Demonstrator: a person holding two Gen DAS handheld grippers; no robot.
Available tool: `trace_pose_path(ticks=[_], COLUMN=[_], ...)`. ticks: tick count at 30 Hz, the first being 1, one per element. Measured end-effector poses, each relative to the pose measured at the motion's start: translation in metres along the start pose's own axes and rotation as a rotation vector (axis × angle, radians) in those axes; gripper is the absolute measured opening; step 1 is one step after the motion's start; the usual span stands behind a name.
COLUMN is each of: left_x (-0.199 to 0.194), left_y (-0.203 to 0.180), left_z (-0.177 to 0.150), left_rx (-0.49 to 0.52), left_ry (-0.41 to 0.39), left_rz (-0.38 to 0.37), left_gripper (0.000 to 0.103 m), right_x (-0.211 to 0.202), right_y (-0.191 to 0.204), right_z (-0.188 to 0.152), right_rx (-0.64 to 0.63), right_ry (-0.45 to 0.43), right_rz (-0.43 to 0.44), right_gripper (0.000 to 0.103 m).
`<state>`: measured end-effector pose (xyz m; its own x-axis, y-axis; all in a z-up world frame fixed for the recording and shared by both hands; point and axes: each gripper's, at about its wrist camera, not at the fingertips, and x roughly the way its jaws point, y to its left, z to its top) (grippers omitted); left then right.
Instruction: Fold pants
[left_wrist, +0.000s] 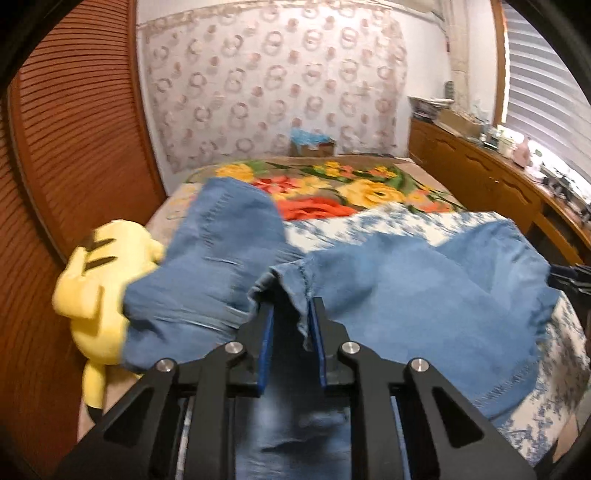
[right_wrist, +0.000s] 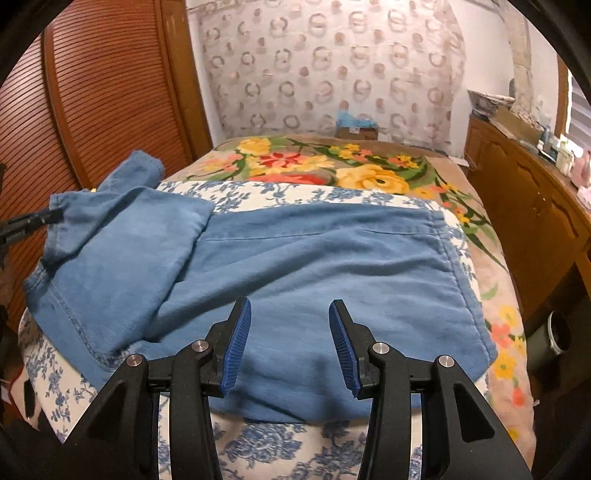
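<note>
Left gripper (left_wrist: 291, 308) nearest the lens: jaws narrow, blue pads pinching a seamed fold of the pants (left_wrist: 424, 295); denim runs back between the fingers and under the frame. Left view is motion-blurred. Pants lie spread on a blue-flowered white sheet (left_wrist: 369, 225) over a bright floral blanket (left_wrist: 332, 188) on the bed. One leg is lifted and draped toward a yellow plush toy (left_wrist: 99, 288) at the bed's left edge.

Right gripper (right_wrist: 290, 343): jaws apart, nothing between the pads, hovering over the flat denim (right_wrist: 314, 266) near its close edge; contact with the cloth cannot be told. Right view also shows the left gripper's tip (right_wrist: 40, 218) at the folded-over leg (right_wrist: 122, 236). Wooden slatted door (right_wrist: 110, 92) stands left, wooden cabinet (right_wrist: 524, 199) right.
</note>
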<state>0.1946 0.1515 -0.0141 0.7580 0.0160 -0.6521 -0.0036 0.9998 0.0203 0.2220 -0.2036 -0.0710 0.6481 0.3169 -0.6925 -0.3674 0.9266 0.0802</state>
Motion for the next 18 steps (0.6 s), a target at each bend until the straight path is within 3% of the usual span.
trace_pose_path(ticks=[8, 18], left_x=[0.01, 0.019], left_y=[0.038, 0.062], left_z=[0.012, 0.027], left_rx=[-0.002, 0.01], left_ry=[0.001, 0.045], left_rz=[0.051, 0.04], left_gripper=[0.017, 0.02], right_x=[-0.005, -0.011], right_y=[-0.022, -0.045], right_z=[-0.005, -0.017], right_rx=[0.057, 0.111], right_ry=[-0.004, 0.001], right_rz=[-0.021, -0.058], right_gripper=[0.044, 0.045])
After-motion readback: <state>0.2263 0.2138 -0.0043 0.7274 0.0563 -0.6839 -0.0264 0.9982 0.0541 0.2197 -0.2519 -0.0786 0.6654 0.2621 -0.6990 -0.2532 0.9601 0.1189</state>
